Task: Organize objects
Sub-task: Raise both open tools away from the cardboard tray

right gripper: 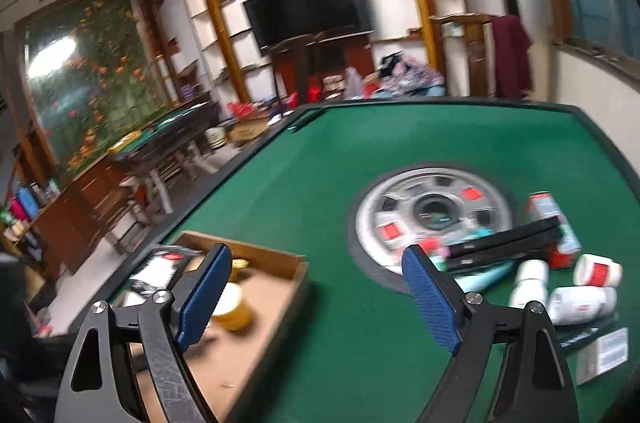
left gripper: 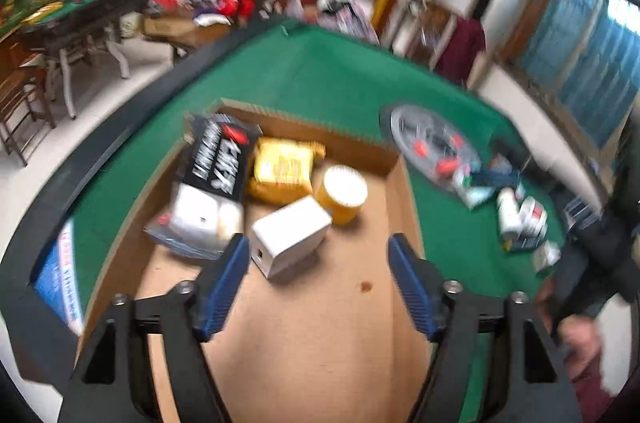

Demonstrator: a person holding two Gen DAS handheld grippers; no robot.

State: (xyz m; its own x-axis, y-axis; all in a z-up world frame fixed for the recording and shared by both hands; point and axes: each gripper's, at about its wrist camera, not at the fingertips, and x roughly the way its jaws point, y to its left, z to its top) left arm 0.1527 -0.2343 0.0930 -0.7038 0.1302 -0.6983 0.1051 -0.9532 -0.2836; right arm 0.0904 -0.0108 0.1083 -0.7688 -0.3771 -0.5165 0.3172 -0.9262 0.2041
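Observation:
A shallow cardboard box [left gripper: 394,183] lies on the green table [left gripper: 328,75]. In it are a white carton [left gripper: 290,239], a yellow jar [left gripper: 342,193], a yellow pouch [left gripper: 282,169] and a black-and-white pack [left gripper: 212,183]. My left gripper [left gripper: 318,269] is open and empty above the box floor, just short of the white carton. My right gripper [right gripper: 316,273] is open and empty over the green felt, between the box [right gripper: 298,277] and a pile of white bottles [right gripper: 560,287], a black flat box [right gripper: 504,247] and a teal tube [right gripper: 484,277].
A round metal hub [right gripper: 432,211] sits in the table's middle. A white label card [right gripper: 604,355] lies at the near right. A blue-and-white pack [left gripper: 60,271] lies on the left table edge. A person's hand [left gripper: 576,339] shows at the right. Another table [right gripper: 168,135] and chairs stand beyond.

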